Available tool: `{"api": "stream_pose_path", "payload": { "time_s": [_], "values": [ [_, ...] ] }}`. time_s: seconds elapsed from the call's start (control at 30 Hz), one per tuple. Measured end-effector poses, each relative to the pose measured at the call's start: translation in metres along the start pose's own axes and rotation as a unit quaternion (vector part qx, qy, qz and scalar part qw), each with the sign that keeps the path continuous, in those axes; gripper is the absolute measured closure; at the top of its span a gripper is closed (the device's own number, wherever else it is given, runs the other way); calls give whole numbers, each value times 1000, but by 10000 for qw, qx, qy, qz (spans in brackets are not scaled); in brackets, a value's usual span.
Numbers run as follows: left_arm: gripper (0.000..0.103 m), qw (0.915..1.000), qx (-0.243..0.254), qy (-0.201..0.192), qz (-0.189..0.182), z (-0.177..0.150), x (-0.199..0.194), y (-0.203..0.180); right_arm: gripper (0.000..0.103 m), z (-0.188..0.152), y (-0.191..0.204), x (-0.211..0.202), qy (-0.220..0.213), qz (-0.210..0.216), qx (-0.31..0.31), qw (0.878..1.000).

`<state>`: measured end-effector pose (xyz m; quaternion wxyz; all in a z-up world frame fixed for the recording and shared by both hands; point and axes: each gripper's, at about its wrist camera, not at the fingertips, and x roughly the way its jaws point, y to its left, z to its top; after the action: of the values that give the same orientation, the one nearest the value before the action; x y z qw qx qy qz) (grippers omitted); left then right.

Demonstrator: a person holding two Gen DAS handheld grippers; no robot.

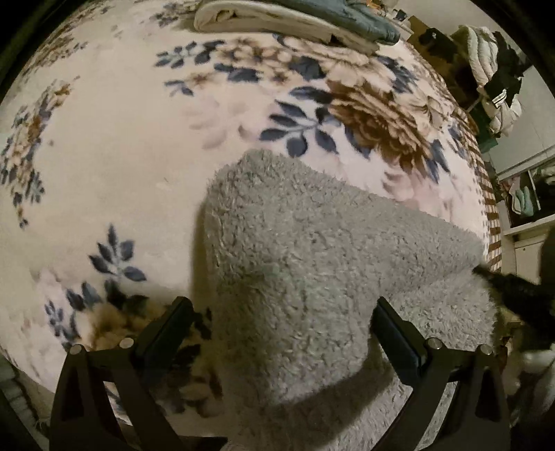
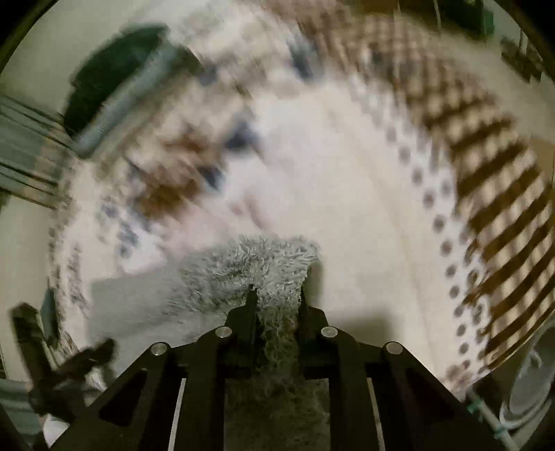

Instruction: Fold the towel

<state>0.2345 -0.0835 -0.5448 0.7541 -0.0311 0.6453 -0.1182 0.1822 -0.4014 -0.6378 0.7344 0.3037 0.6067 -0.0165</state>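
Note:
A fluffy grey towel [image 1: 312, 249] lies on a floral blanket [image 1: 121, 156], one corner pointing away from me. In the left wrist view, my left gripper [image 1: 282, 312] is open, its fingers wide apart. The towel bulges up between them and there is a gap beside the left finger [image 1: 173, 322]. In the blurred right wrist view, my right gripper [image 2: 277, 295] is shut on the towel [image 2: 256, 263], with a tuft of its edge pinched between narrow fingers. The right gripper's dark tip [image 1: 513, 295] shows at the towel's right edge.
Folded cream and blue-grey bedding [image 1: 295, 17] sits at the blanket's far end. Shelves with clothes [image 1: 496, 79] stand beyond the bed's right edge, where a brown checked border [image 2: 485, 156] runs. A dark cushion or bin [image 2: 114, 76] appears far left in the right wrist view.

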Motion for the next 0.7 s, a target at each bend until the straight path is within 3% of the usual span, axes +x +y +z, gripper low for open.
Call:
{"api": "stream_pose_path", "payload": {
  "time_s": [0.07, 0.13, 0.23, 0.33, 0.4, 0.5, 0.57, 0.67, 0.7],
  "values": [
    [0, 10000, -9, 3, 38, 0, -4, -1, 62, 4, -12, 2, 214, 90, 222, 9995],
    [0, 10000, -3, -46, 39, -2, -13, -3, 55, 5, -15, -18, 145, 213, 308, 9992],
    [0, 9997, 36, -246, 7, -9, -38, -7, 53, -13, -2, -70, -362, 228, -68, 9991],
    [0, 9991, 109, -406, -21, -19, -53, -11, 53, -44, 22, -96, -535, 332, -705, 9955],
    [0, 9992, 213, -329, 99, -31, -48, -12, 53, -62, 37, -86, -436, 281, -1135, 9922],
    [0, 9986, 179, 187, 463, -47, -7, 5, 53, -90, 26, -39, 95, -374, -1439, 9888],
    [0, 9981, -321, 519, -22, -54, 15, 27, 53, -95, 9, -14, 344, -663, -1299, 9887],
    [0, 9944, -757, 436, -593, -53, 3, 40, 49, -89, -4, -13, 467, -246, -968, 9939],
    [0, 9940, -761, 296, -725, -52, -6, 40, 45, -83, -6, -27, 407, 112, -820, 9957]
  ]
}}
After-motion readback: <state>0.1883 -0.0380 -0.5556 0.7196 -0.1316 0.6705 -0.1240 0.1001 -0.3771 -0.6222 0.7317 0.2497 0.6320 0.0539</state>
